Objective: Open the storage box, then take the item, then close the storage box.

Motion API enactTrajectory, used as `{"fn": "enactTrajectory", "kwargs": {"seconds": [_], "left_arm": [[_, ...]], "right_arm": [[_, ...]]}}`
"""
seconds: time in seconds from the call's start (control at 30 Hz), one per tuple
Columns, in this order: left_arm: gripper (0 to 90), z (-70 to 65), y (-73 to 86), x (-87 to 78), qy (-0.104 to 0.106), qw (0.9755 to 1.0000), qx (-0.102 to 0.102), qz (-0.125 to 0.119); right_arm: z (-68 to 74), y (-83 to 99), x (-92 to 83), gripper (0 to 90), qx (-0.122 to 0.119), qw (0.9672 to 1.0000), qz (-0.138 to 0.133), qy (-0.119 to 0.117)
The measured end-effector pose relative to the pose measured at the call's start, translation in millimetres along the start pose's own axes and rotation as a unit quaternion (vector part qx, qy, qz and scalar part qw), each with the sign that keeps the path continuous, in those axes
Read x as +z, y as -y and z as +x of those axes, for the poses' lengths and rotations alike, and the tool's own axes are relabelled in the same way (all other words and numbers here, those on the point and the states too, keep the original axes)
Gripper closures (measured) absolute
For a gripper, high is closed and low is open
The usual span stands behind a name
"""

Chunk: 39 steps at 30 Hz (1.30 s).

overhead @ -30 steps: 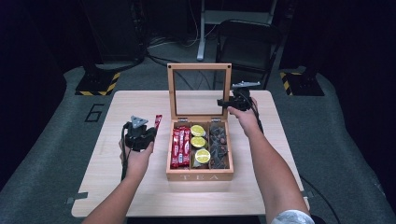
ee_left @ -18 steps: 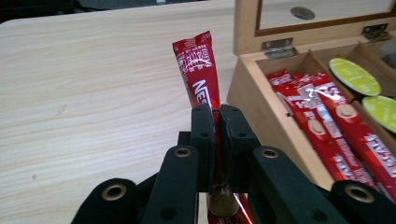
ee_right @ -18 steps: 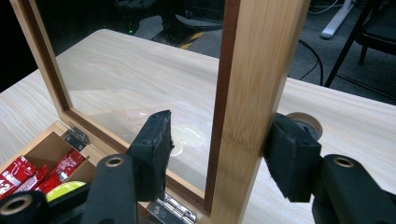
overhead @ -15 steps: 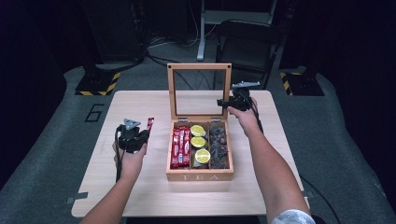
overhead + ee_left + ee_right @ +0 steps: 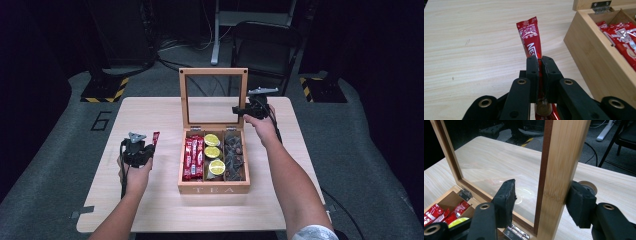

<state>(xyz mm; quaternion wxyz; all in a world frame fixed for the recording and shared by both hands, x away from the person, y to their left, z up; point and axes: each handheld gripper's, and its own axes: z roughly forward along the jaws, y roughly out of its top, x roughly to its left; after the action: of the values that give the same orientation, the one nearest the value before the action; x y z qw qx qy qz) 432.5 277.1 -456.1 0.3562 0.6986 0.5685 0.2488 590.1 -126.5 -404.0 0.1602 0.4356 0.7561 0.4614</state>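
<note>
A wooden tea box (image 5: 214, 189) stands mid-table with its glass lid (image 5: 213, 72) upright. My left gripper (image 5: 137, 150) hangs low over the table left of the box, shut on a red stick packet (image 5: 155, 139). In the left gripper view, the packet (image 5: 531, 37) sticks out past the closed left gripper (image 5: 540, 62). My right gripper (image 5: 248, 110) straddles the lid's right post (image 5: 559, 170). In the right gripper view, the right gripper (image 5: 542, 195) has its right pad against the wood, while the left pad stands a little off by the glass.
The box holds red stick packets (image 5: 194, 157), round lime-green packets (image 5: 212, 152) and dark packets (image 5: 233, 155) in three compartments. A folding chair (image 5: 265, 45) and stands are beyond the table's far edge. Bare table (image 5: 150, 210) lies left of and in front of the box.
My left hand has carried the red packet leftward, away from the box, and lower toward the table. The right gripper has stayed at the lid's post.
</note>
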Motion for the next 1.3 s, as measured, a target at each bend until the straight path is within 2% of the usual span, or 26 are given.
{"fn": "enactTrajectory", "kwargs": {"seconds": [0.1, 0.13, 0.27, 0.57, 0.9, 0.93, 1.1, 1.3], "left_arm": [[84.3, 1.5, 4.5, 2.7, 0.001, 1.0000, -0.001, 0.009], [84.3, 2.7, 5.6, 3.3, 0.000, 0.9999, 0.007, 0.015], [84.3, 4.9, 10.7, 7.0, 0.000, 0.9998, 0.006, 0.021], [84.3, 10.1, 17.6, 12.7, -0.004, 0.9995, -0.008, 0.032], [84.1, 11.5, 27.6, 20.8, -0.015, 0.9985, -0.003, 0.053], [84.1, 11.1, 28.5, 21.4, -0.018, 0.9982, -0.007, 0.056], [84.1, 14.8, 32.6, 23.6, -0.031, 0.9974, 0.003, 0.065], [84.1, 17.7, 38.3, 25.8, -0.034, 0.9968, -0.004, 0.073]], "right_arm": [[0.3, 0.0, -0.4, 43.2, 0.000, 1.0000, 0.002, 0.001], [0.1, 0.0, -0.3, 43.3, -0.001, 1.0000, 0.002, 0.000], [-0.1, 0.1, 0.8, 43.1, 0.000, 1.0000, -0.001, 0.001], [0.2, 0.0, 0.7, 43.0, 0.003, 1.0000, -0.001, 0.000], [0.7, 0.0, 0.4, 42.7, 0.003, 1.0000, 0.000, 0.001], [0.3, 0.0, 0.5, 42.7, 0.001, 1.0000, 0.000, 0.000], [0.0, 0.1, 0.7, 42.7, 0.001, 1.0000, -0.001, -0.001], [0.0, 0.3, 0.5, 42.7, 0.001, 1.0000, -0.002, -0.001]]}}
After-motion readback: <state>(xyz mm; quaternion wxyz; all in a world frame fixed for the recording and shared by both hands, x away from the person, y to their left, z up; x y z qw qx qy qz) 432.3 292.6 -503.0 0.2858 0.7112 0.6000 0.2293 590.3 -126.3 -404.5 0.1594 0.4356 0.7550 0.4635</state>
